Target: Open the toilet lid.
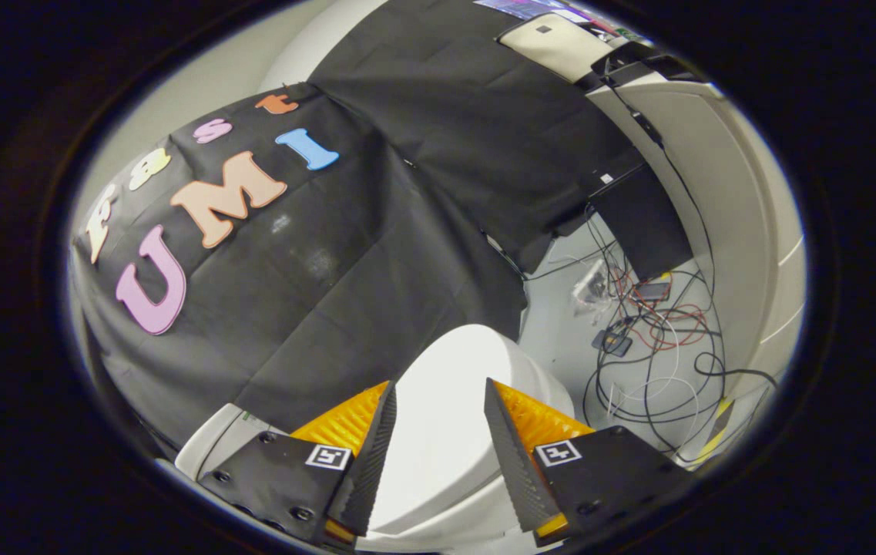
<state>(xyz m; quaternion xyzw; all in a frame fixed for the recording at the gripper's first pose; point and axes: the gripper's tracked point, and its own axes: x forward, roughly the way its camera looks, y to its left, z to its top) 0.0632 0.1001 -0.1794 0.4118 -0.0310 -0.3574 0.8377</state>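
The white toilet lid [449, 401] lies flat and closed below me, its rounded front end pointing away past the fingertips. My gripper [440, 383] hovers above it, open, with a wide gap between the two black-and-orange fingers [376, 432] and nothing held. The lid's smooth surface shows through that gap. Whether the fingers touch the lid cannot be told. A piece of the white tank or base [210, 443] shows beside the left finger.
The booth's black cloth wall [376, 231] hangs right behind and left of the toilet. On the floor to the right lies a tangle of black, red and white cables [657, 339] with small devices. A black box [642, 223] and a white panel [723, 193] stand beyond.
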